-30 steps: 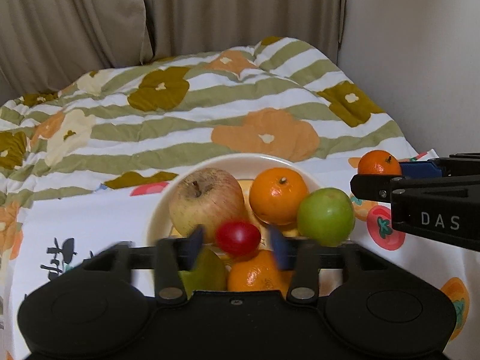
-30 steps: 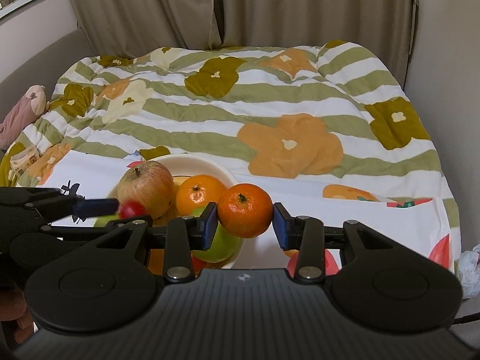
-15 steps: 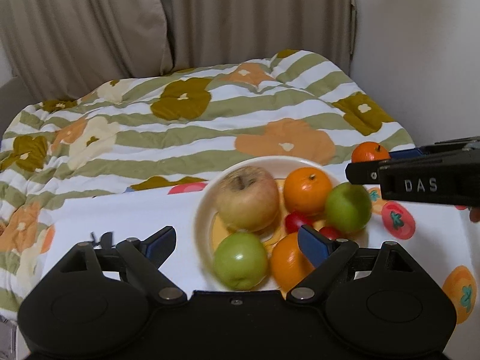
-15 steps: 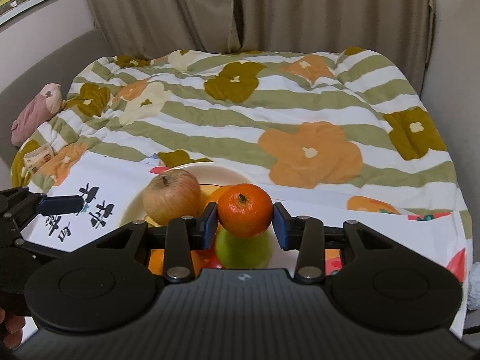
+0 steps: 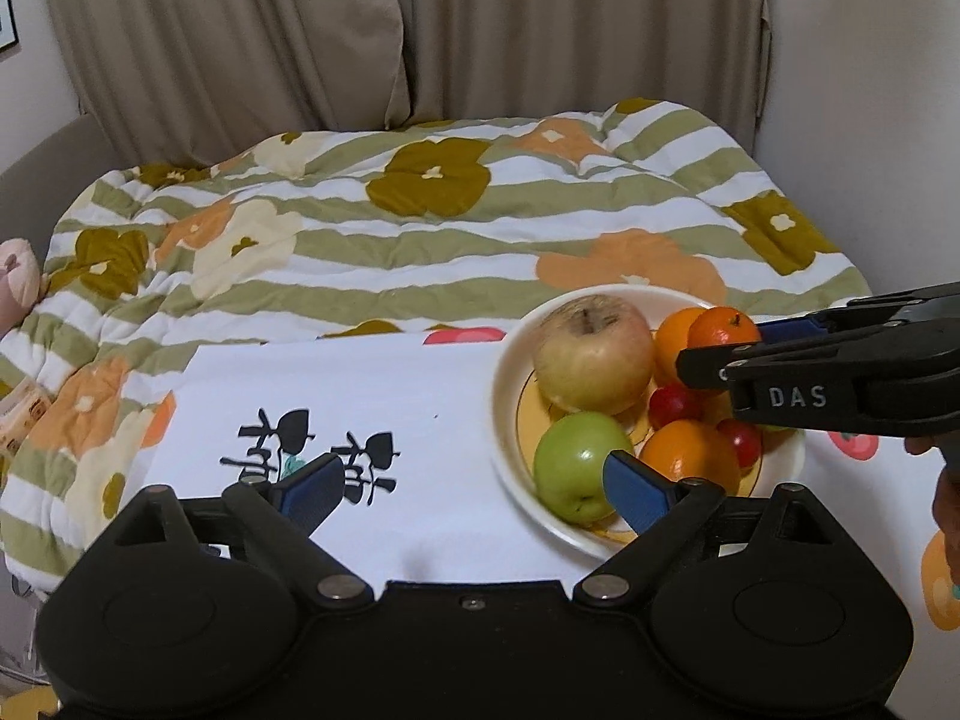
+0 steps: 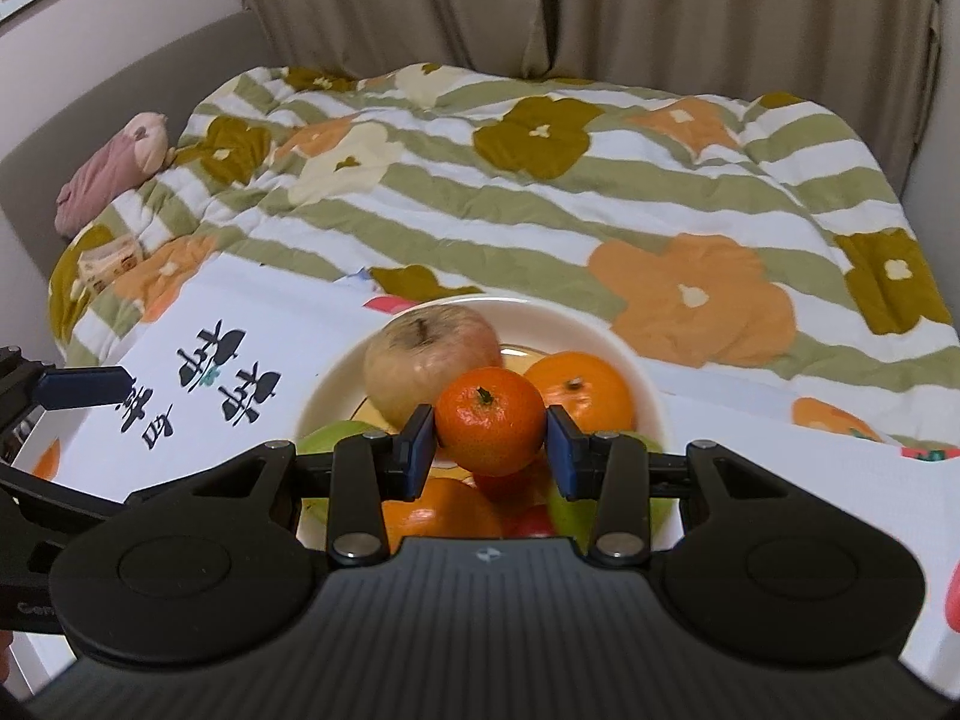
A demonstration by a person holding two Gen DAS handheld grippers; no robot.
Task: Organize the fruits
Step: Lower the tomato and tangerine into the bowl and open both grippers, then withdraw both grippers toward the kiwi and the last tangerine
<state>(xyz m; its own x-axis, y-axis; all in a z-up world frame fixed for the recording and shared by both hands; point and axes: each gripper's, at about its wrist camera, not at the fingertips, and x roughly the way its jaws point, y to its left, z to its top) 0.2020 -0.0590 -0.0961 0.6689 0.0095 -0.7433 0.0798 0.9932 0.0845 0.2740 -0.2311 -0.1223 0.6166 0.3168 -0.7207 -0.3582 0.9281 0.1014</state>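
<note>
- The right gripper (image 6: 489, 450) pinched a mandarin (image 6: 489, 429) between its blue pads, holding it over the plate (image 6: 645, 387).
- In the left view that mandarin (image 5: 723, 329) showed at the tip of the right gripper (image 5: 729, 342), above the far side of the plate (image 5: 507, 414).
- The left gripper (image 5: 474, 492) stood spread wide with nothing between its pads; its jaws had just been opening.
- Its right pad (image 5: 633, 495) overlapped the green apple (image 5: 579, 465) in the view; whether it touched I cannot tell.
- The plate held a large pale apple (image 5: 594, 354), two oranges (image 5: 690, 456) and small red fruits (image 5: 672, 405).
- A second green fruit (image 6: 567, 513) showed partly behind the right gripper.
- The plate sat on a white cloth (image 5: 372, 390) with black characters, spread over a striped floral quilt (image 5: 420, 240).
- A pink soft toy (image 6: 108, 177) lay at the quilt's far left edge.
</note>
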